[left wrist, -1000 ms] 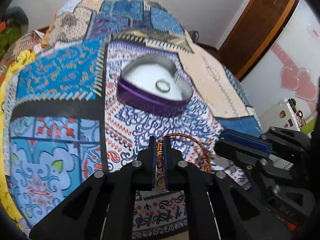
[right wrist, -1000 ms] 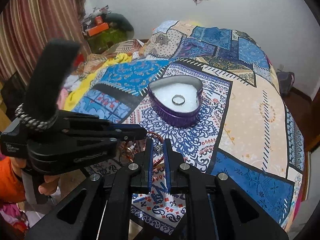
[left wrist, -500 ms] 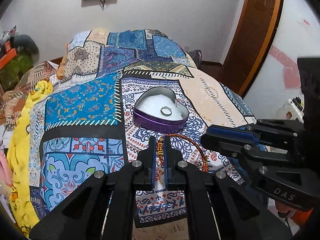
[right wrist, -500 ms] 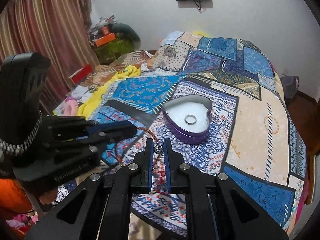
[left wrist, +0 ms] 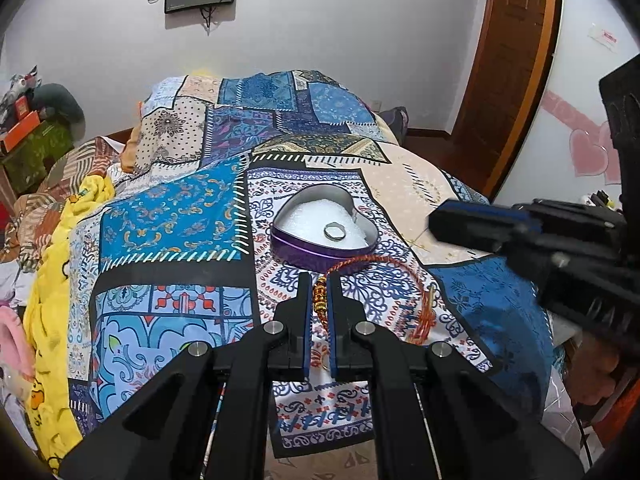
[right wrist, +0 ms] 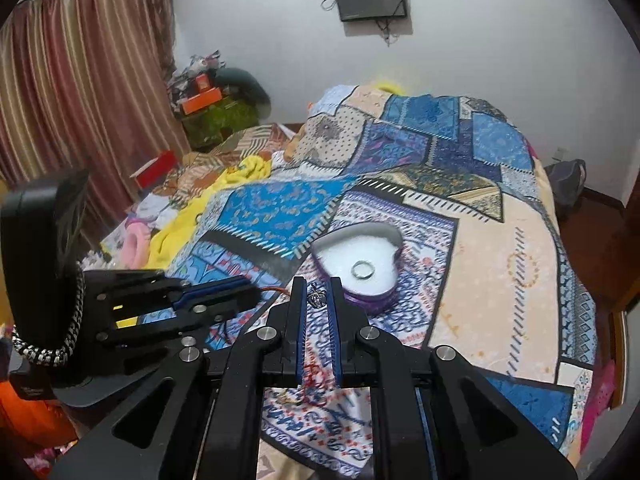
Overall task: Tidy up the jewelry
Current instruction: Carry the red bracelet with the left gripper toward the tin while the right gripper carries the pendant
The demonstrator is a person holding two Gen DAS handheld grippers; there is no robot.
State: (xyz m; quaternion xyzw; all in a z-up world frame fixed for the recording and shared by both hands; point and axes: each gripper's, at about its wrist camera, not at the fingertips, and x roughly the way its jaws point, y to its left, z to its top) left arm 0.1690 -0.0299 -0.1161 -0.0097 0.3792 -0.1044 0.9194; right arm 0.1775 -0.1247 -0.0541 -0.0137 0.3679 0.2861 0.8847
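While pinching the red cord bracelet (left wrist: 320,300) in the left gripper (left wrist: 319,280) and its silver charm (right wrist: 317,299) in the right gripper (right wrist: 317,284), both lifted above the bedspread (left wrist: 172,220). Mid-carry, likely. Next: lowering into the heart-shaped box (left wrist: 298,250) beside the ring (left wrist: 335,231).

No legible text anywhere. Small white sticker (left wrist: 603,35) with red print, high on the right wall beside the door: too blurred to read. Faint lettering on the left gripper's (right wrist: 256,294) body, near left: unreadable.
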